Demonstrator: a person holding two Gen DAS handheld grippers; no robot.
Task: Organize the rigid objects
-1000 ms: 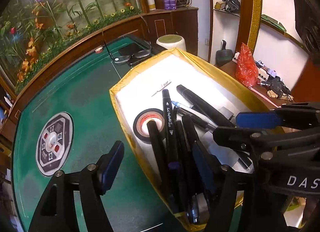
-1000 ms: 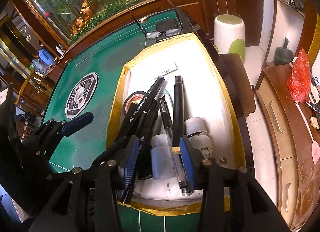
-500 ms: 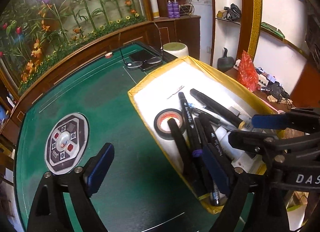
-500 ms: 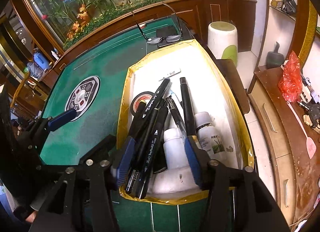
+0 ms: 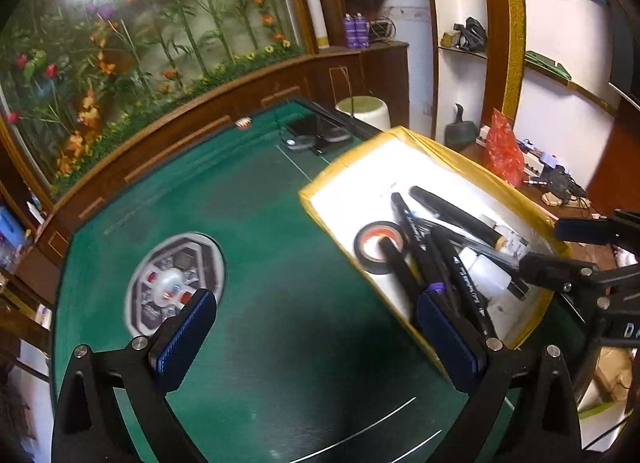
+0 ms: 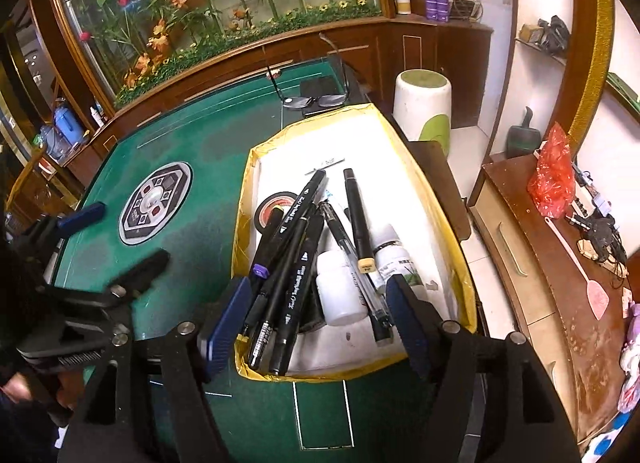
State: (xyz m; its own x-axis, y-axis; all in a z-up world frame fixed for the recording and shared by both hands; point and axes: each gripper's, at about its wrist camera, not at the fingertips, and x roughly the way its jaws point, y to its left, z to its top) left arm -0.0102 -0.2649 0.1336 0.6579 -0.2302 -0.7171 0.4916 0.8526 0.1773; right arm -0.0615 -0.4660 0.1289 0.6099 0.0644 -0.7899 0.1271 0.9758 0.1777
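We recorded the left gripper (image 5: 316, 337) over the green felt table (image 5: 280, 243), its blue pads spread as wide as they went and nothing between them; its jaws had just been opening. The right gripper (image 6: 320, 323) hung above the near end of the yellow-rimmed tray (image 6: 466, 291), its jaws likewise just opening, now parted and clear of the items under them (no pad pressed on anything).

The tray sat on the right side of the table, and it held all the rigid objects we could see. A bundle of black markers (image 6: 292, 263) lay lengthwise along its left half, their tips resting on the near rim. A roll of black tape (image 6: 276, 207) lay flat beside the left wall, partly under the markers. A clear pen (image 6: 352, 263) and a single black marker with a tan cap (image 6: 358, 219) lay to the right of the bundle. Two white bottles (image 6: 340, 295) lay near the tray's near end, one plain and one labelled.

A pair of glasses (image 6: 314, 99) rested on the table just beyond the tray's far end. A round control panel (image 6: 154, 203) was set into the felt, well to the left.
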